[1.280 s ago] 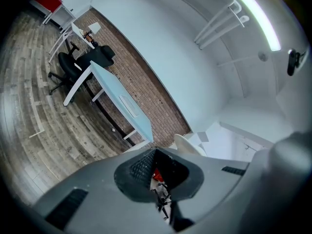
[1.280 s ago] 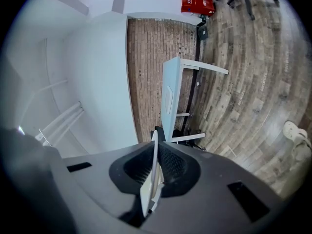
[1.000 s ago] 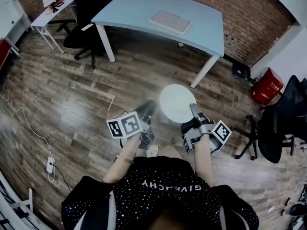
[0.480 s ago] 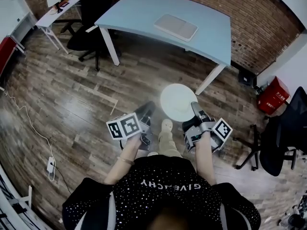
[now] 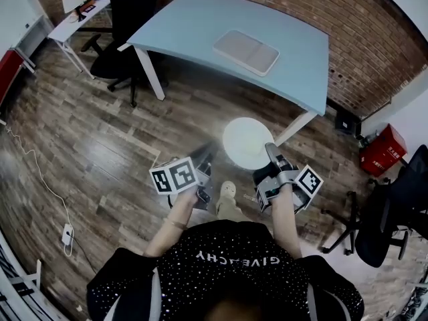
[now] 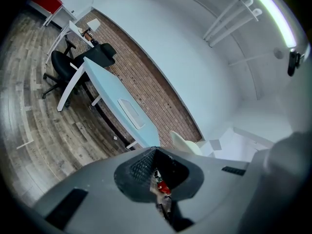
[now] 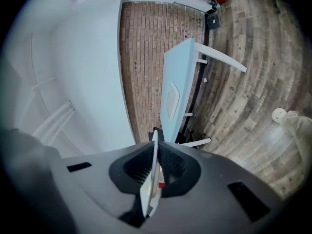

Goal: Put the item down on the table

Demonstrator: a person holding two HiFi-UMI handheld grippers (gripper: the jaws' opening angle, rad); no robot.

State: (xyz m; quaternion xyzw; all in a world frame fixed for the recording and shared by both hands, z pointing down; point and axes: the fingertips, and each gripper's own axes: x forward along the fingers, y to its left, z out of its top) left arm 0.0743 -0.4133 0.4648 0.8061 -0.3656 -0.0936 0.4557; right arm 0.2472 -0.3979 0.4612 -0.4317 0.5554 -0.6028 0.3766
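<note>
A round white plate (image 5: 247,142) is carried over the wooden floor, held at its near rim by my right gripper (image 5: 269,151), which is shut on it. In the right gripper view the plate (image 7: 152,172) shows edge-on between the jaws of the right gripper (image 7: 155,145). My left gripper (image 5: 206,162) hangs beside the plate on the left. Its jaws meet with nothing between them in the left gripper view (image 6: 155,152), where the plate (image 6: 183,141) shows just beyond. The light blue table (image 5: 200,19) stands ahead, apart from the plate.
A pale flat tray (image 5: 246,51) lies on the table. A black office chair (image 5: 124,19) and a white side desk (image 5: 77,9) stand at the far left. Right of me are a red box (image 5: 382,149) and another black chair (image 5: 391,212). A cable and plug strip (image 5: 67,233) lie left.
The table has come nearer and lower in the head view as the person walks toward it. Both grippers and the plate keep their places before the body. A shoe now shows below the plate.
</note>
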